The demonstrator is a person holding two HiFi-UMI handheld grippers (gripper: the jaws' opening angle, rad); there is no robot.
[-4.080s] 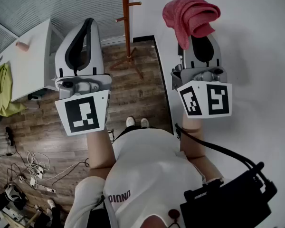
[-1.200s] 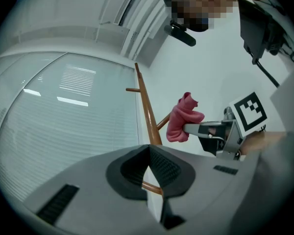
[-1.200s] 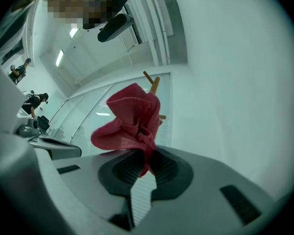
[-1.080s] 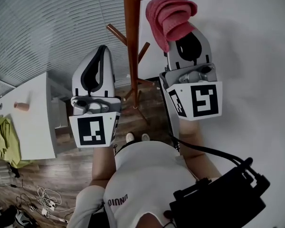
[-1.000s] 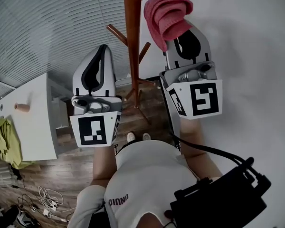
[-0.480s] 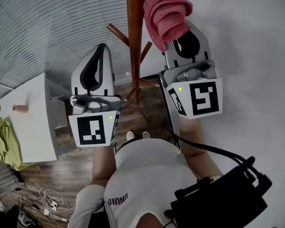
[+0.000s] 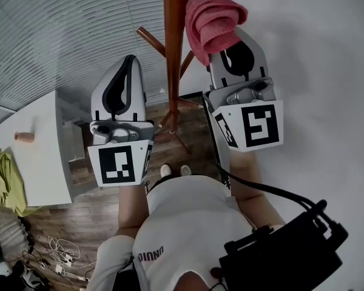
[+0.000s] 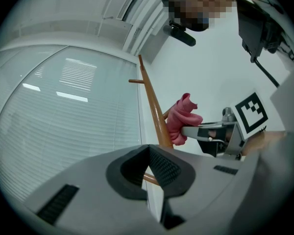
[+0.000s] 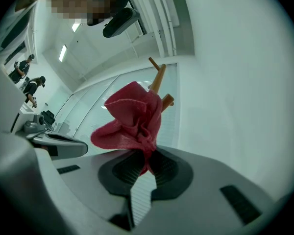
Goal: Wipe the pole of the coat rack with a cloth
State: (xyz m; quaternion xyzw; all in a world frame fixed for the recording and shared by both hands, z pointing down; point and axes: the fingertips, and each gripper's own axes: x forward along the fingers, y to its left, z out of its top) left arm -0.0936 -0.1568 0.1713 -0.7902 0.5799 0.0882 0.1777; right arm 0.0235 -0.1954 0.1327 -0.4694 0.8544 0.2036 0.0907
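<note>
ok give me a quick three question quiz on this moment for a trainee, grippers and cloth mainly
1. Which gripper is shut on the pink cloth? A) left B) right C) neither
2. True or false: the left gripper has the pole clamped between its jaws.
3. Fill in: in the head view, the pole stands ___ the two grippers.

Key:
1. B, the right gripper pinches it.
2. False: its jaws are together with nothing in them.
3. between
</note>
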